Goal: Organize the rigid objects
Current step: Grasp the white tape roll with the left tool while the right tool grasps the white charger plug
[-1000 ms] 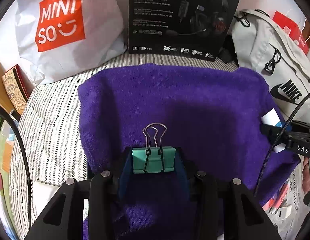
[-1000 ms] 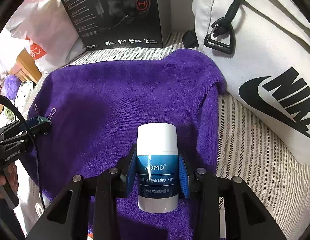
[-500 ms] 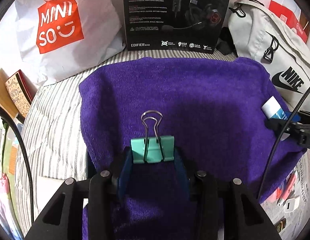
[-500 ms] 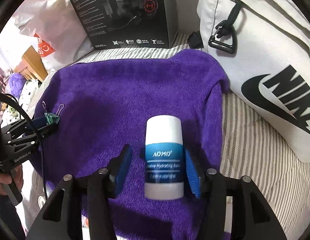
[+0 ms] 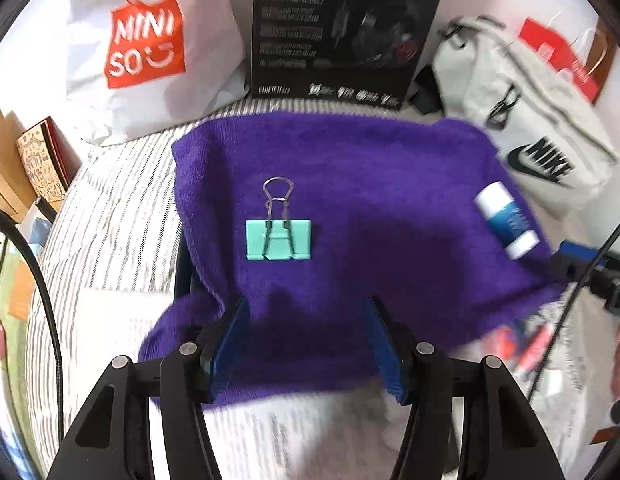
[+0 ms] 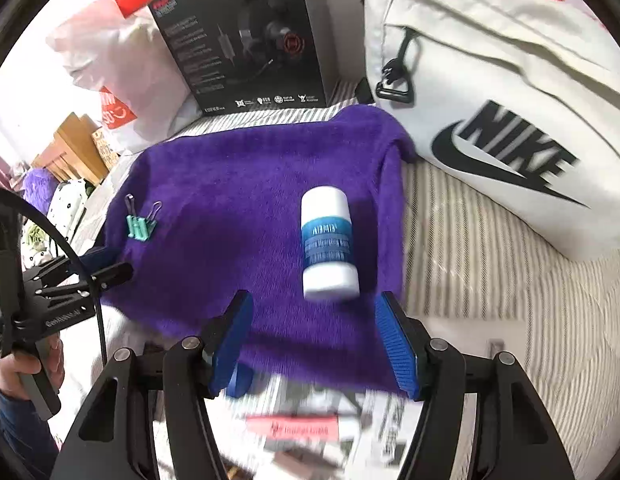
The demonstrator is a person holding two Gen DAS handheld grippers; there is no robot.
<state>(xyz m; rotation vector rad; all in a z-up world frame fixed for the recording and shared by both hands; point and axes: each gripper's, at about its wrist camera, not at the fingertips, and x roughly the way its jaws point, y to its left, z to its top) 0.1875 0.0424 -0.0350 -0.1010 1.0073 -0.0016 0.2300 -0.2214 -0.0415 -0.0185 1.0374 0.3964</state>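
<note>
A teal binder clip (image 5: 279, 239) lies flat on the purple towel (image 5: 350, 184), wire handles pointing away. My left gripper (image 5: 306, 340) hangs behind it near the towel's front edge, its jaws opening with nothing between them. A white and blue balm stick (image 6: 329, 244) lies on the towel's right part, also seen as the balm stick (image 5: 507, 219) in the left wrist view. My right gripper (image 6: 316, 338) is drawn back from it, jaws opening and empty. The clip (image 6: 140, 224) and the left gripper (image 6: 106, 268) show at the left of the right wrist view.
A black headset box (image 5: 342, 28) stands behind the towel. A white shopping bag (image 5: 146, 48) sits at the back left, a white sports bag (image 6: 502, 100) at the right. Printed papers and a pink item (image 6: 298, 428) lie in front on the striped bedding (image 6: 482, 264).
Both grippers let go and pulled back and up. The clip now lies free on the towel ahead of the left jaws, and the balm stick lies free ahead of the right jaws.
</note>
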